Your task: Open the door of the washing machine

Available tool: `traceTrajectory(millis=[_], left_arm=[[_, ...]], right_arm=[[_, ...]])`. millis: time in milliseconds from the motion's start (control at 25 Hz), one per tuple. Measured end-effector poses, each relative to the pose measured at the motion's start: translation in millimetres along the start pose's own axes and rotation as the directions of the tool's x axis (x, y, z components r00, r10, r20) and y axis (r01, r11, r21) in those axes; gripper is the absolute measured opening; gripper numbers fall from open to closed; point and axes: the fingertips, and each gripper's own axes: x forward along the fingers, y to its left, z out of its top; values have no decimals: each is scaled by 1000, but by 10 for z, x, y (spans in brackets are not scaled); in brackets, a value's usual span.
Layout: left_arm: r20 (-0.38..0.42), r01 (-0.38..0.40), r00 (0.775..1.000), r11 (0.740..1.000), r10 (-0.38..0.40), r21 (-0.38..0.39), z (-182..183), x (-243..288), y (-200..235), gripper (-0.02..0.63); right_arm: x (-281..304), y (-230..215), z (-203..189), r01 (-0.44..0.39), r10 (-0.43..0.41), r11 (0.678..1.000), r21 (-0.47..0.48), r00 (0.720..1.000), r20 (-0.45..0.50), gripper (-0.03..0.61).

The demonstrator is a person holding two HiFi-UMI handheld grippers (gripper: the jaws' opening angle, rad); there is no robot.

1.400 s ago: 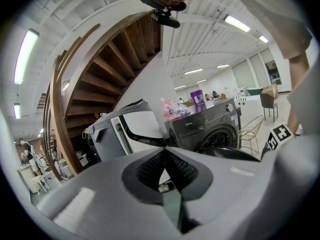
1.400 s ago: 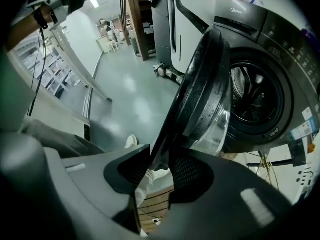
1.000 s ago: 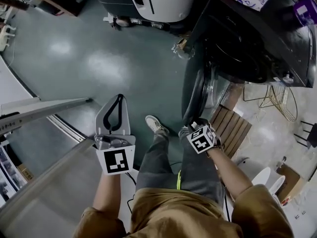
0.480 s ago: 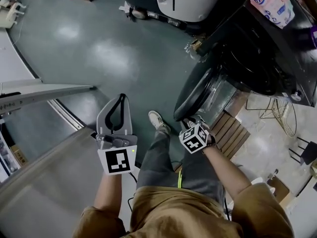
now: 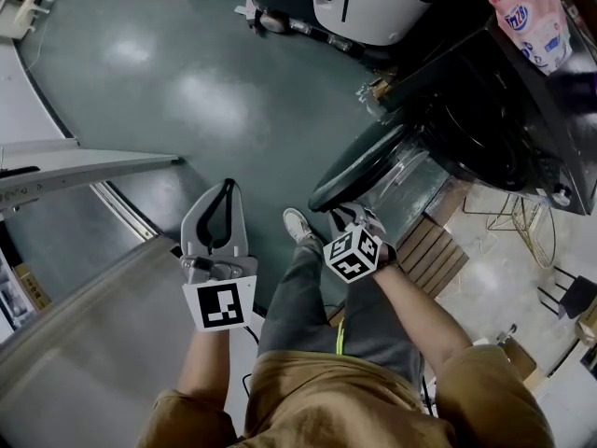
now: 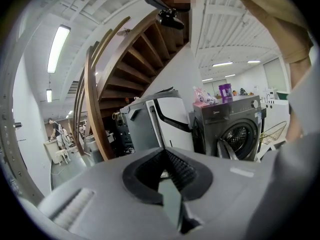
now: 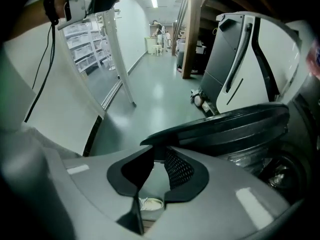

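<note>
The right hand-held gripper [image 5: 343, 215] has its jaws closed on the dark outer edge of the door [image 5: 359, 166]; the door stands swung well out from the washing machine [image 5: 485, 110], at that hand-held gripper's far side; the left hand-held gripper [image 5: 227, 187] hangs apart over the green floor [image 5: 187, 91], jaws together on nothing; a pink detergent pouch [image 5: 534, 21] lies on the machine's top.

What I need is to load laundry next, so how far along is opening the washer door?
Done: the door is unlatched and swung well out from the washing machine, with the drum opening exposed. In hand: the right claw is closed on the door's rim. The left claw is shut, empty and idle. Left: probably swinging the door wider, then letting go.
</note>
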Motion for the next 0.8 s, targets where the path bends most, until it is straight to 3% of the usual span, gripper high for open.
traceTrajectory(millis=[400,800], left_arm=[[-2,-26,1000,1000,26,-11,-117,48,328,60],[-26,-39,999,999,38,-9,-221,130,530,60]], right_arm=[[132,-280,699,70,-63,994,-89,995,84,64],[320,-1133,1170,197,-187,974,-111,978,95,66]])
